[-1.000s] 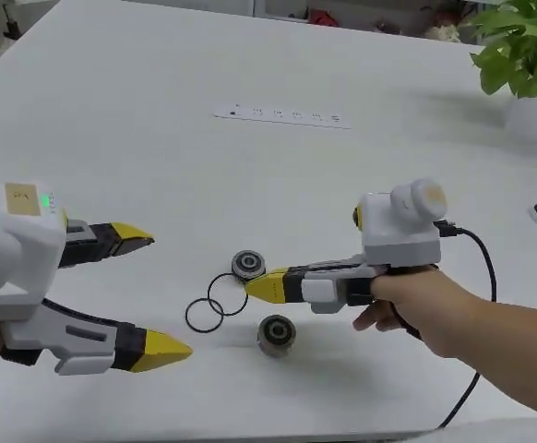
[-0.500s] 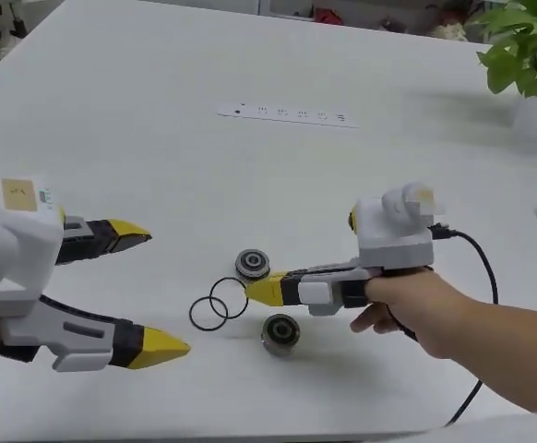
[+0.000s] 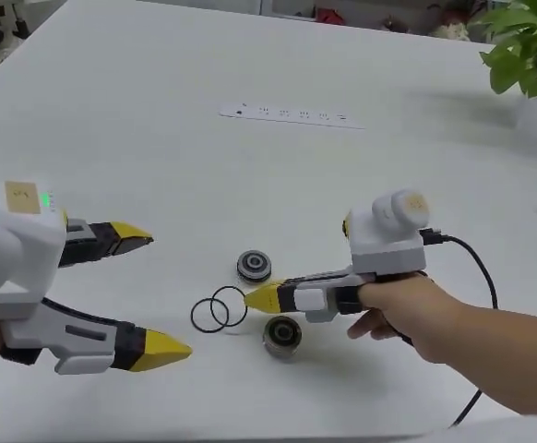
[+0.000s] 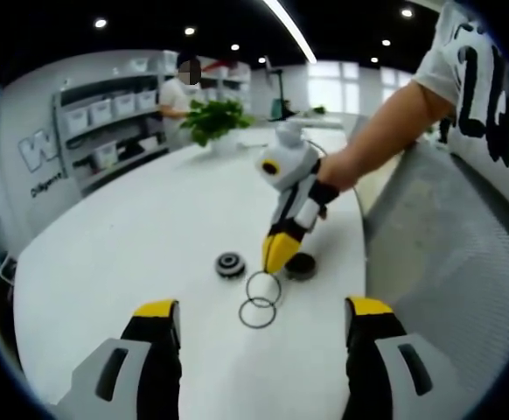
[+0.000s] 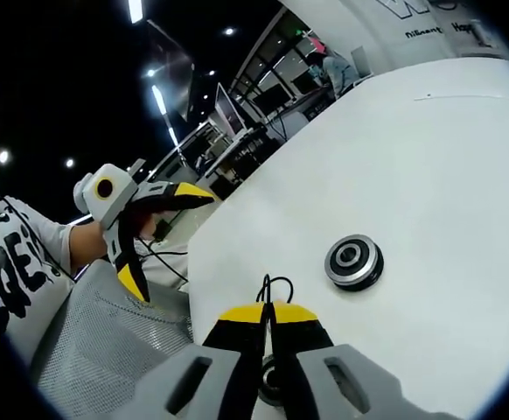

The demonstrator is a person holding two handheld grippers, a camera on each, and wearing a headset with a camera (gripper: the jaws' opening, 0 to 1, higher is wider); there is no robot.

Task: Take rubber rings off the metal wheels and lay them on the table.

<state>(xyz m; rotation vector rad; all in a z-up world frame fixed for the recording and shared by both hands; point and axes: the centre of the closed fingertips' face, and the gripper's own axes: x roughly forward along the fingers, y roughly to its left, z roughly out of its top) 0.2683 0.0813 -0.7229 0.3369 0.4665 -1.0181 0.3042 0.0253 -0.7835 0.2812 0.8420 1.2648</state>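
Frankly, we read little: wall lettering (image 4: 38, 150) starts with W then blurs, and the shirt print (image 4: 486, 87) is cut off. The left gripper (image 3: 149, 293) spreads wide. The right gripper (image 3: 250, 297) is pressed together, its tip touching two overlapping rubber rings (image 3: 219, 310); whether it pinches one we cannot tell. One metal wheel (image 3: 254, 266) lies beside that tip. A second wheel (image 3: 281, 334) sits beside its jaws, half hidden in the right gripper view.

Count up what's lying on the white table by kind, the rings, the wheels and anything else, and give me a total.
rubber rings: 2
metal wheels: 2
power strip: 1
Total: 5
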